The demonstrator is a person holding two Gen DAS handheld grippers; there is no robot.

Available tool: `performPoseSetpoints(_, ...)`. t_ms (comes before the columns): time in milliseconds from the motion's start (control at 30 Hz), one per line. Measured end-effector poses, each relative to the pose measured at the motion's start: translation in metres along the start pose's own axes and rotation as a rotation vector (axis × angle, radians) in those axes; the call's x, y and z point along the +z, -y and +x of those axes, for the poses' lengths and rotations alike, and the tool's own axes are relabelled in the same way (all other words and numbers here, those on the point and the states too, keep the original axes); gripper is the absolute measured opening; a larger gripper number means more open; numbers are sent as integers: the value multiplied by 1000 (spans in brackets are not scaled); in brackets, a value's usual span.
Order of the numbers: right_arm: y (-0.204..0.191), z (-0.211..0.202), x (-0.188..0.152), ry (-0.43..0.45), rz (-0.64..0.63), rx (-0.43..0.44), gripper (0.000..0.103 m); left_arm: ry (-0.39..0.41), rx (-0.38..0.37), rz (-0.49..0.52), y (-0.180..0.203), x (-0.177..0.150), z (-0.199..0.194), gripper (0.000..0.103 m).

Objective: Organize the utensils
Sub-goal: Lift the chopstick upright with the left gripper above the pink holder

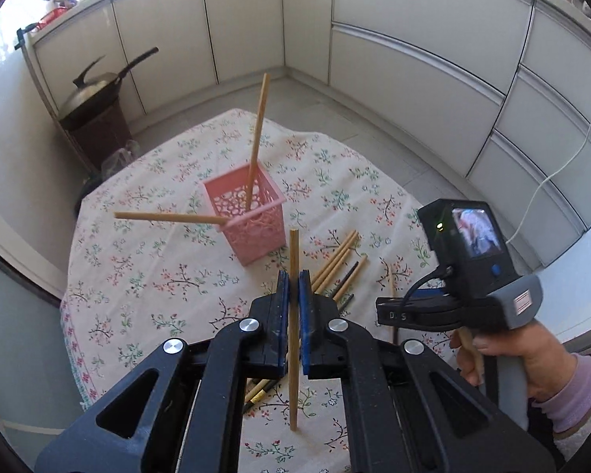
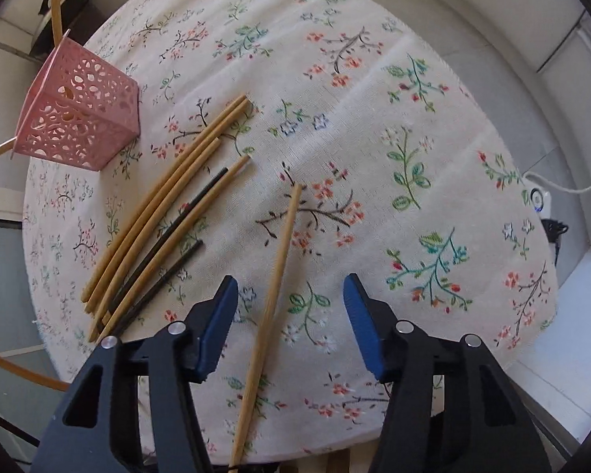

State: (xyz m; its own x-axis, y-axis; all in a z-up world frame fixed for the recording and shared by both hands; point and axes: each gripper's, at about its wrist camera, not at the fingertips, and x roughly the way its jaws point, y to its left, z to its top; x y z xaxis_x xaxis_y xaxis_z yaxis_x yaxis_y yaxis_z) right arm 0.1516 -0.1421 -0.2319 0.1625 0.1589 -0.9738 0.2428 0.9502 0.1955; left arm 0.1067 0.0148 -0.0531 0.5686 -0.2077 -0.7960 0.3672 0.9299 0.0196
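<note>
Right, the left gripper [image 1: 294, 282] is clamped tight on one light wooden chopstick [image 1: 294, 327], held upright between the blue pads [image 1: 283, 315], with its ends sticking out above and below the jaws. It hangs above the flowered tablecloth [image 1: 169, 287], near the pink basket [image 1: 248, 216].

The pink basket stands on the cloth with lattice walls. Two wooden chopsticks are in it: one [image 1: 258, 138] leans up and away, the other [image 1: 169, 217] pokes out nearly flat over the left rim.

The right gripper [image 2: 291, 303] points down at the cloth, jaws partly open, nothing gripped. A single wooden chopstick [image 2: 274, 299] lies on the cloth between the blue pads [image 2: 216, 327], nearer the left pad; neither pad seems to touch it. Its near end runs off under the gripper body.

To the left of that, a loose pile of chopsticks [image 2: 161, 228] lies on the cloth between the basket and the right gripper: several light wooden ones and two dark ones, roughly parallel, near ends bunched together.

In the left wrist view a hand [image 1: 504, 358] in a lilac sleeve [image 1: 579, 390] holds the right gripper's grey handle, with a small screen on top.

A covered pan [image 1: 94, 90] sits on a brown stand beyond the table, in front of pale cabinets [image 1: 413, 59]. A white cable [image 2: 571, 187] lies on the floor to the right.
</note>
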Motion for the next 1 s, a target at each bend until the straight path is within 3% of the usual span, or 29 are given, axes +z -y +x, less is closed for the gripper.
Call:
performPoseSetpoints(67,-2,0,0,22,10,-18,13,11,2,-1,0,0,-4,4)
performPoseSetpoints(133,0,0,0,37,35,-2,9,15,7,-3,-2,0,-5,4)
performPoseSetpoints(333,15,-33,-10,136,100,86,6,49,8,-27,-7,0,-15,4)
performPoseSetpoints(700,22,-189,-49,530,18,201,6,189,-43,-98,-14,9,-62,4)
performPoseSetpoints(1000,31,-287,-40,749,44,315,6,332,-74,-211,-27,46,-93,4)
